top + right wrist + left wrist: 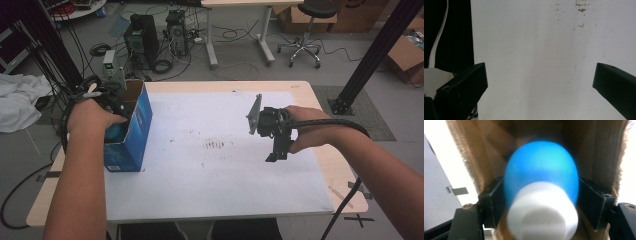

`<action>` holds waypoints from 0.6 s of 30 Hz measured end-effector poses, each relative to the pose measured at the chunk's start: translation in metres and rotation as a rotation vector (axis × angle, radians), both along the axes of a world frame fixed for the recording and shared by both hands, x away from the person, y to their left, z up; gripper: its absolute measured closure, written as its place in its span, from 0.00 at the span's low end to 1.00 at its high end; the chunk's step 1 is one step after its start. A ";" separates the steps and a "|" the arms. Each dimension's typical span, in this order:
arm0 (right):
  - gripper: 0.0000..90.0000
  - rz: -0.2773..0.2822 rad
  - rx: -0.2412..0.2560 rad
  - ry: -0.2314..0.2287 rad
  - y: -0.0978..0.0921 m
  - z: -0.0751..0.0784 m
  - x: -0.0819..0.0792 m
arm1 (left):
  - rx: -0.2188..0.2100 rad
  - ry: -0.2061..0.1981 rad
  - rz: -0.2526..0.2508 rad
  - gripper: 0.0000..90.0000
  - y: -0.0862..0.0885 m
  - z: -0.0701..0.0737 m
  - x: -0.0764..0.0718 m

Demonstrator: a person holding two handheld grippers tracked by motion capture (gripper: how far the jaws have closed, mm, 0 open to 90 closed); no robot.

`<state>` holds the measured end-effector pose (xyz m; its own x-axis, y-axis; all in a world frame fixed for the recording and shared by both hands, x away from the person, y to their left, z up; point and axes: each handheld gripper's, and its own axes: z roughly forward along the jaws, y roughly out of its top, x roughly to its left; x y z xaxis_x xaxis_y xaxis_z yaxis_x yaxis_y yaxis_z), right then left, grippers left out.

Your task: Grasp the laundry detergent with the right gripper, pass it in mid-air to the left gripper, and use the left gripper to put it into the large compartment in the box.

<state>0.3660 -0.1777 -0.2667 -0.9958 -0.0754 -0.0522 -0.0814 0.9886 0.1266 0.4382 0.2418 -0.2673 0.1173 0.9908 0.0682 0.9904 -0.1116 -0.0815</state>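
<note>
Nearest the lens in the left gripper view was a blue bottle (541, 170) with a white cap (542, 212), blurred, its cap end toward the camera at 6 o'clock and its rounded blue body filling the middle. Both black jaws of the left gripper (541, 202) pressed against the bottle's sides, one at 9 o'clock and one at 3 o'clock, pinching it between them. Brown cardboard walls rose around the bottle from 10 o'clock to 2 o'clock, so the bottle sat inside the blue box (136, 125).

From the high view, that box stood open-topped at the table's (300, 87) 9 o'clock edge, on the white mat (210, 185). The person's left hand (90, 117) reached down into the box's mouth, and a patch of blue showed just beneath the hand.

At about 3 o'clock on the mat, the right hand (305, 131) held the right gripper (276, 156) above the surface, well apart from the box, its grey three-cornered plate toward 12 o'clock. In the right gripper view its jaws stood spread wide, one at 8 o'clock and one at 4 o'clock, with bare white mat between them and a few brown specks (581, 10) near 1 o'clock
</note>
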 end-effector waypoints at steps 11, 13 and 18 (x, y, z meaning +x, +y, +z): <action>0.00 -0.011 0.017 -0.015 -0.004 0.009 -0.002 | 0.004 -0.007 -0.014 0.29 -0.005 0.020 -0.003; 0.00 -0.014 0.019 -0.015 -0.004 0.010 -0.002 | -0.002 -0.007 -0.015 0.29 -0.005 0.023 -0.003; 0.00 -0.011 0.001 -0.014 -0.004 0.008 -0.004 | 0.011 -0.035 -0.026 0.25 -0.009 0.038 -0.006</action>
